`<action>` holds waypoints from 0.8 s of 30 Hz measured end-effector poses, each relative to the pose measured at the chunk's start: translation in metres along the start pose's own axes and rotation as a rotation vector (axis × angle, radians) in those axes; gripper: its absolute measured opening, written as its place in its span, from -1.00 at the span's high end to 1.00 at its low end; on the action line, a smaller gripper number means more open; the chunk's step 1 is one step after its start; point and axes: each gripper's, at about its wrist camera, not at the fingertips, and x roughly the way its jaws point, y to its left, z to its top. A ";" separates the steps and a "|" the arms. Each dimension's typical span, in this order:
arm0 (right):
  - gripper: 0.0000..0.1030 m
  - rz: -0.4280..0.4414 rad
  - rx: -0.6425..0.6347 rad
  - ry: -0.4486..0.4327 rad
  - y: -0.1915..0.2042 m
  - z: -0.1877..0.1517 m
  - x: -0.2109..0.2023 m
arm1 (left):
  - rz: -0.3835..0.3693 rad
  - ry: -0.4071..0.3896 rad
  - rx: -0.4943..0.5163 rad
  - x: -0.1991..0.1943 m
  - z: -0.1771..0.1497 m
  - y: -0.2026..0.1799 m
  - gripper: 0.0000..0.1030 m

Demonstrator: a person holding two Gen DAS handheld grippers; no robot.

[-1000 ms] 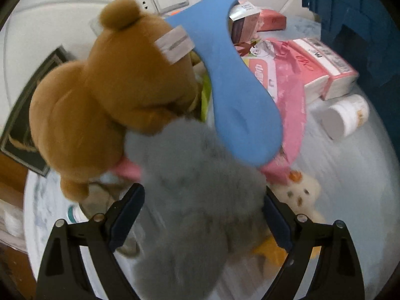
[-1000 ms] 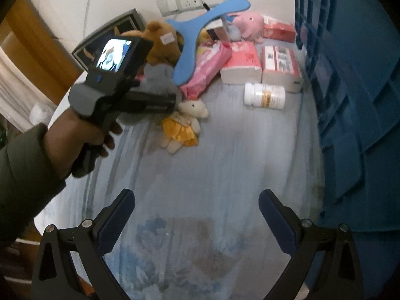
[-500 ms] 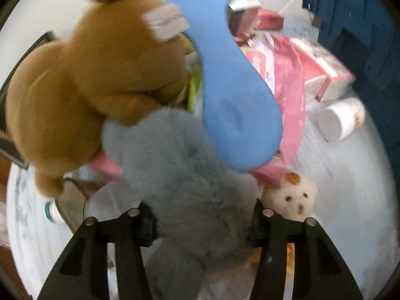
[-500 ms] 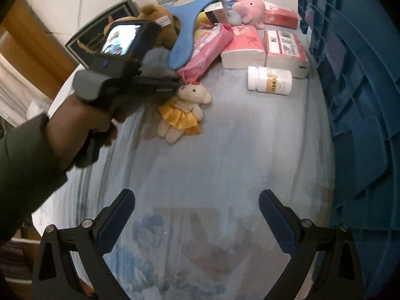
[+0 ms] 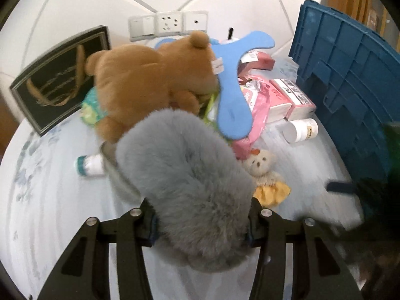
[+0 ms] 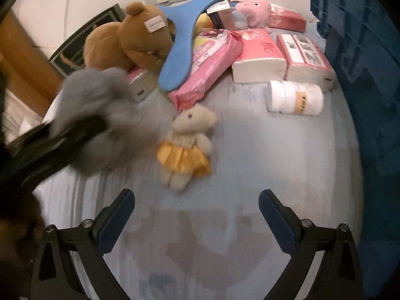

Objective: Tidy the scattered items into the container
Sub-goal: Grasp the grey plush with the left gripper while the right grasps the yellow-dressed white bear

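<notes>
Home bedroom: bedsheet (image 6: 250,150), plush toys (image 6: 130,40)

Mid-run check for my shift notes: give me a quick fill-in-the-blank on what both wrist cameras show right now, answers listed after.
1. The left gripper is closed on a fluffy toy whose colour is ____.
2. The small cream doll lying on the bed wears a skirt coloured ____.
3. The right gripper has its jaws ____, with nothing between them.
4. The blue boomerang leans over the plush bear, whose colour is ____.

Missing words: grey; yellow; open; brown
</notes>
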 end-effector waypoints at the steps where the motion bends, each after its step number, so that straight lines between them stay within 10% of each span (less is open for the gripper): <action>1: -0.95 -0.005 -0.002 -0.009 0.001 0.005 0.007 | 0.003 -0.001 -0.006 -0.001 -0.006 0.008 0.06; 9: -0.77 -0.070 -0.053 -0.043 0.017 0.033 0.063 | 0.052 0.006 -0.023 -0.017 -0.048 0.047 0.06; 17: 0.13 -0.119 -0.108 -0.059 0.037 0.030 0.079 | 0.074 0.032 -0.081 -0.028 -0.073 0.075 0.06; 24: 0.28 -0.069 -0.138 -0.026 0.044 0.011 0.058 | 0.065 0.037 -0.088 -0.039 -0.082 0.072 0.06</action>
